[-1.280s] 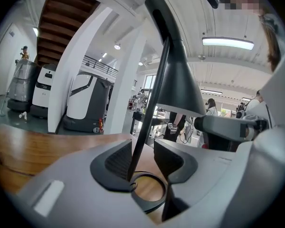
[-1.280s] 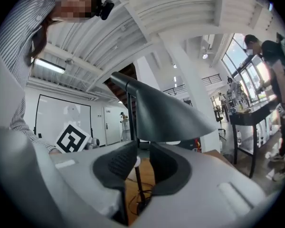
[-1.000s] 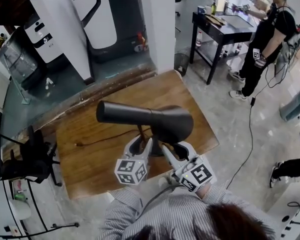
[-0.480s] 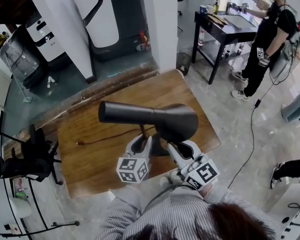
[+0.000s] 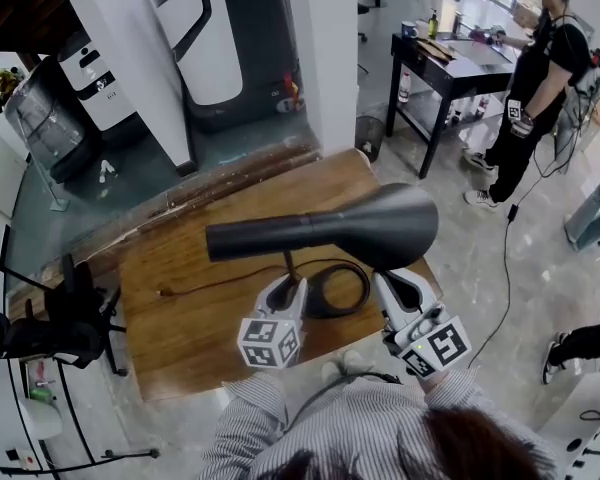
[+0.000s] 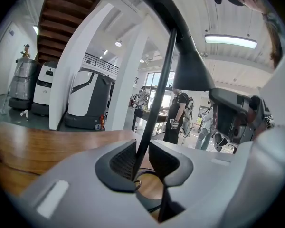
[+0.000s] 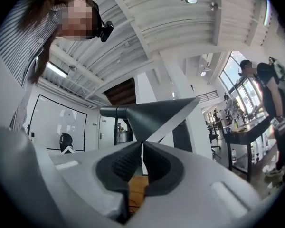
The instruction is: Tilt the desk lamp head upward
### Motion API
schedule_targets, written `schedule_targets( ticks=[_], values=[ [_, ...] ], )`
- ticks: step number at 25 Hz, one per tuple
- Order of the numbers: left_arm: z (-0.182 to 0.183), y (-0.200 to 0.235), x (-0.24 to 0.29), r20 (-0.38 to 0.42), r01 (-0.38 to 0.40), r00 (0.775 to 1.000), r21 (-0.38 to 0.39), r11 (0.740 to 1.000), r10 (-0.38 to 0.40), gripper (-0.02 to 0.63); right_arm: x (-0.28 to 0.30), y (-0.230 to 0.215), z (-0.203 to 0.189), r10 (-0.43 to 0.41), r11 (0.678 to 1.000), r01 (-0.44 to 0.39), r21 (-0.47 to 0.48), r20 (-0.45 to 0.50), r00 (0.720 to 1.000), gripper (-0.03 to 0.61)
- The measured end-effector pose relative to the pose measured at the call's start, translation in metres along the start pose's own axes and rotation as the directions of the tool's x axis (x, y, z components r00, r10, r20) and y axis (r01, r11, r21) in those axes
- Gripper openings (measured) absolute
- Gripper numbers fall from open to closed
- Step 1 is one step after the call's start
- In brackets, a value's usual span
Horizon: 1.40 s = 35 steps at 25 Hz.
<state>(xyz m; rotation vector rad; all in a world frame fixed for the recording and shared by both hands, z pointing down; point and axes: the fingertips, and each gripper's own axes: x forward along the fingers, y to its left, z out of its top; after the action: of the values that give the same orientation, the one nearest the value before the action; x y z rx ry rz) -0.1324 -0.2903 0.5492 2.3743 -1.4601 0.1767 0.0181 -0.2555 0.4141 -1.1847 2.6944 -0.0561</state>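
A black desk lamp stands on the wooden table (image 5: 180,318). Its cone-shaped head (image 5: 380,226) points right, and a dark tube (image 5: 255,238) runs left from it. The thin stem (image 5: 288,266) rises from a ring base (image 5: 335,290). My left gripper (image 5: 286,288) sits low at the stem, and in the left gripper view its pads press the stem (image 6: 154,108) from both sides. My right gripper (image 5: 390,280) reaches up under the cone. The right gripper view shows its jaws (image 7: 142,163) nipping the lower rim of the lamp head (image 7: 156,115).
The lamp's cable (image 5: 220,280) trails left across the table. A white pillar (image 5: 325,48) and a white machine (image 5: 220,38) stand behind it. A person (image 5: 530,78) stands by a black desk (image 5: 450,58) at the back right. A dark chair (image 5: 40,318) is at the left.
The lamp head has swung right and its wide mouth has lifted. My right gripper moved right and up with it. The left gripper stayed at the stem.
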Motion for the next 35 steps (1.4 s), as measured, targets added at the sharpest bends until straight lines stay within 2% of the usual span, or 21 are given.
schedule_targets(
  ticks=[4,11,18,28,35],
  values=[
    [-0.001,0.000,0.000,0.004,-0.009,1.000,0.002,1.000,0.009,0.081,-0.003,-0.008,0.019,-0.020,0.995,0.021,-0.094,0.010,1.000,0.014],
    [-0.003,-0.001,0.001,-0.005,-0.011,1.000,0.039,0.999,0.011,0.075,-0.002,-0.019,0.060,-0.055,0.980,0.072,-0.187,0.094,0.994,0.015],
    [-0.007,-0.004,0.001,-0.005,-0.011,1.000,0.050,0.999,0.011,0.075,0.002,-0.024,0.096,-0.035,0.949,0.076,-0.306,0.138,0.990,0.015],
    [-0.010,-0.006,-0.001,-0.008,-0.028,1.000,0.076,0.997,0.029,0.074,0.003,-0.016,0.122,-0.002,0.907,0.065,-0.416,0.151,0.989,0.015],
    [-0.010,-0.004,0.000,-0.013,-0.042,0.999,0.091,0.995,0.044,0.074,0.009,-0.009,0.142,0.027,0.899,0.057,-0.434,0.185,0.982,0.014]
  ],
)
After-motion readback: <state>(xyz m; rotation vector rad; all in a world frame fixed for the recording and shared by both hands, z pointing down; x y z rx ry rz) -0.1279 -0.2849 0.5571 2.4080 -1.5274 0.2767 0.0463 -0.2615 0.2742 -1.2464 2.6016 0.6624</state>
